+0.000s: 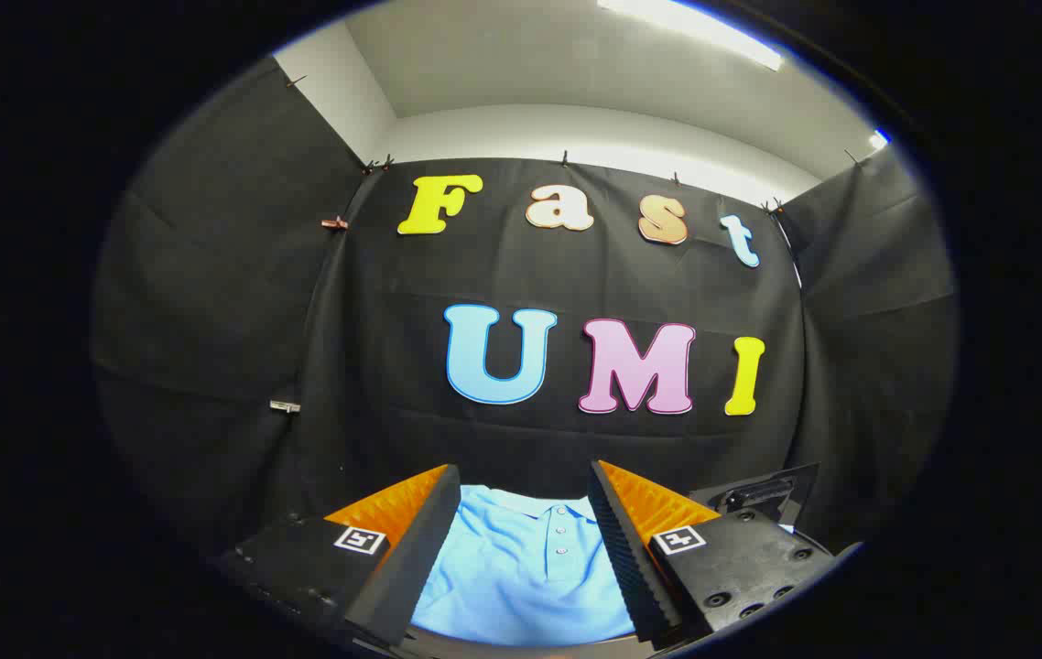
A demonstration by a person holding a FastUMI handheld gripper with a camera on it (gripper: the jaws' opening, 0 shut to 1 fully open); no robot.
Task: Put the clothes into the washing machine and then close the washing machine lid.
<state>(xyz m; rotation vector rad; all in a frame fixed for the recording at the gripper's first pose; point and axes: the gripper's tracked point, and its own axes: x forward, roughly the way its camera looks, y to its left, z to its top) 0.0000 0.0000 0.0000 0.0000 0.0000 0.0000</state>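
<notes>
One light blue polo shirt [521,572] is all we see of the clothes, and we take it as our landmark. It lies flat below the gripper [524,490], collar turned away from us toward the booth's black cloth wall [393,366], with a short row of small buttons running down its placket. We cannot tell what surface it rests on, since only a thin pale rim shows at its near edge.

Above the shirt, the gripper's two fingers [411,522] stand spread wide apart, one on each side of the shirt's collar and chest as we look down along them. Nothing sits between them but the open view of the fabric beneath, and neither finger appears to touch it. Their inner faces are dark and ribbed, their outer faces orange, and each black finger base carries a small square black-and-white marker.

Beyond the shirt's right shoulder, just past the right finger, we make out a dark angular object [764,494] with a bar-like handle on it; we cannot tell what it is. Farther out, behind the shirt's collar, the cloth wall closes the booth on three sides, clipped along its top edge, with a white ceiling and a bright strip light [690,32] above.
</notes>
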